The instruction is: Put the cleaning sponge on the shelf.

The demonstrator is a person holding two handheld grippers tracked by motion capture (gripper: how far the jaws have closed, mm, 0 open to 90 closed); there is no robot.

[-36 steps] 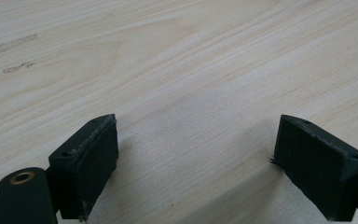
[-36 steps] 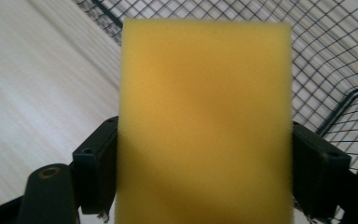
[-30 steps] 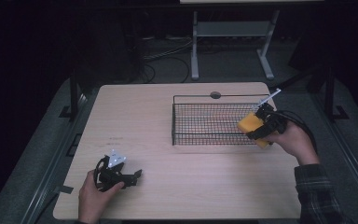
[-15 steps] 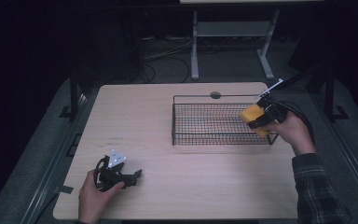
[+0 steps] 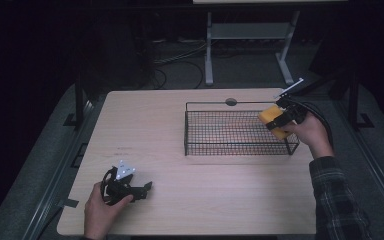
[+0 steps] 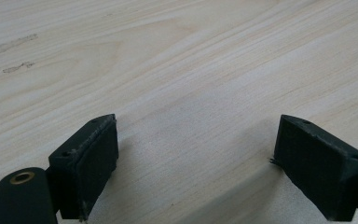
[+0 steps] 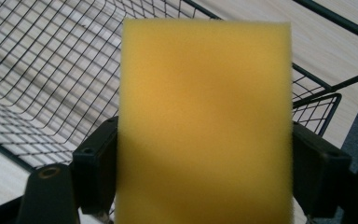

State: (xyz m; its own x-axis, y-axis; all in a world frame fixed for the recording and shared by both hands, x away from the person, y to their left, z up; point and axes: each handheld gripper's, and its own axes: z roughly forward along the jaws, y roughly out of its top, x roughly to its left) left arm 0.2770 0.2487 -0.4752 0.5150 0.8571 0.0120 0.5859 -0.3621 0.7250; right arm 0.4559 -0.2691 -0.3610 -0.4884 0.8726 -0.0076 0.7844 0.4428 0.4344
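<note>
Right gripper view: sponge (image 7: 205,121) between hand-held gripper (image 7: 205,182) jaws.

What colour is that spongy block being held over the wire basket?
Yellow. The sponge shows best in the right gripper view, clamped in the right tool.

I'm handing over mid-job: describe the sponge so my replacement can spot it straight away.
Start at the light wooden table and find the black wire basket on its far right part. At the basket's right end, the right gripper is shut on the sponge, holding it above the rim. It is a plain yellow foam block, the one bright thing among black wire and black jaws.
</note>
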